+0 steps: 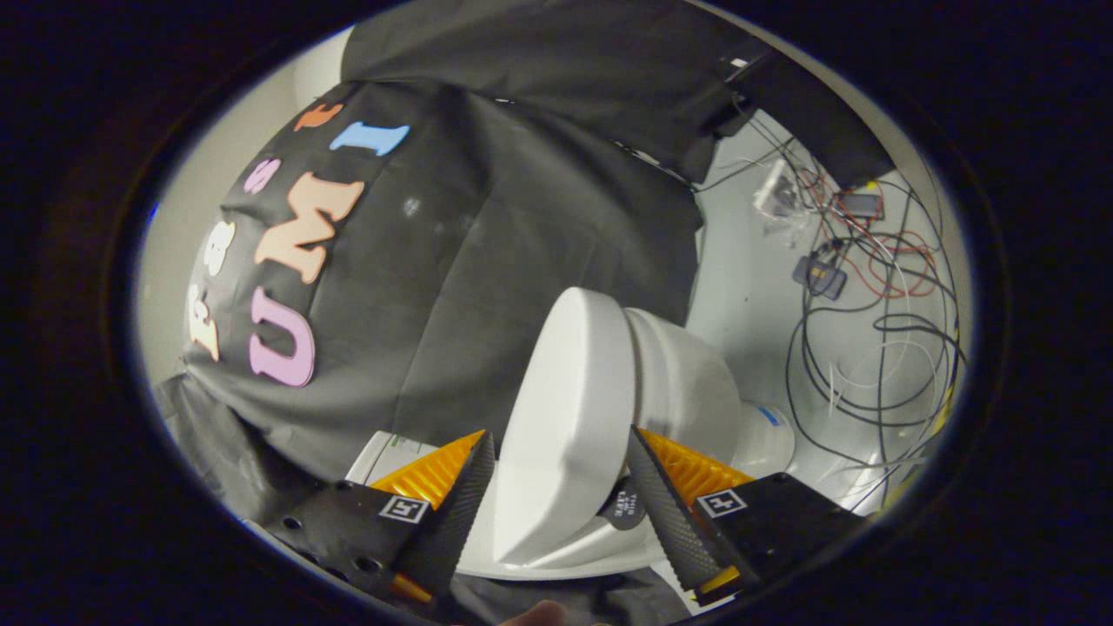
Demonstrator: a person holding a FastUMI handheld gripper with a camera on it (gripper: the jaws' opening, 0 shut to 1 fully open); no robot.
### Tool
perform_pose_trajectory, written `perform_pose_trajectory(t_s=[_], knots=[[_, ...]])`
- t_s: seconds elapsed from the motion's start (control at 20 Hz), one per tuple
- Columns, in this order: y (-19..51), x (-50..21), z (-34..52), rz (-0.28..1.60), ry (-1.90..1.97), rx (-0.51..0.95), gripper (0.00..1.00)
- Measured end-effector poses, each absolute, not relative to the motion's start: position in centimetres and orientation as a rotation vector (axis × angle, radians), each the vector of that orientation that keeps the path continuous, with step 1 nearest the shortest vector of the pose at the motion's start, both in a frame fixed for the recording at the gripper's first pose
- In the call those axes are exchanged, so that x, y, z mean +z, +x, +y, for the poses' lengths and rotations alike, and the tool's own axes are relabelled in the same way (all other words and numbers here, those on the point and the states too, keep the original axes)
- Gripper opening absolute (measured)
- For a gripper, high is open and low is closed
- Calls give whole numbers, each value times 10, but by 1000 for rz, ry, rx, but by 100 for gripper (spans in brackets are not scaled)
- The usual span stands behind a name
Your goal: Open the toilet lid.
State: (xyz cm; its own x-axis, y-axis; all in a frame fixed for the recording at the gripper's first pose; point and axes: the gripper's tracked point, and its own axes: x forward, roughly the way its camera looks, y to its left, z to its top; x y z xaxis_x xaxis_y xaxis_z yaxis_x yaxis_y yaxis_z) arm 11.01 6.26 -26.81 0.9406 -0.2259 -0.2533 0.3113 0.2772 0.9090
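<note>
The raised toilet lid (565, 417) is seen between the spread fingers of the gripper (561, 452); whether it is gripped cannot be told

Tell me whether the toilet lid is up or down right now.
Partly up. The toilet lid is tilted well clear of the toilet seat below it, standing between the fingers of the gripper; whether both fingers press it, cannot tell.

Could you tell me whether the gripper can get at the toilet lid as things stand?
Probably yes: the toilet lid already sits between the gripper fingers, nothing blocking it, though firm contact is unclear.
</note>
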Motion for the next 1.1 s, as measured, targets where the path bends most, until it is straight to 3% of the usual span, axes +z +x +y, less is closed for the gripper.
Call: perform_pose_trajectory(t_s=[0.55,1.1], knots=[[122,-290,91,182,1326,-354,96],[111,-299,94,140,1483,-398,96]])
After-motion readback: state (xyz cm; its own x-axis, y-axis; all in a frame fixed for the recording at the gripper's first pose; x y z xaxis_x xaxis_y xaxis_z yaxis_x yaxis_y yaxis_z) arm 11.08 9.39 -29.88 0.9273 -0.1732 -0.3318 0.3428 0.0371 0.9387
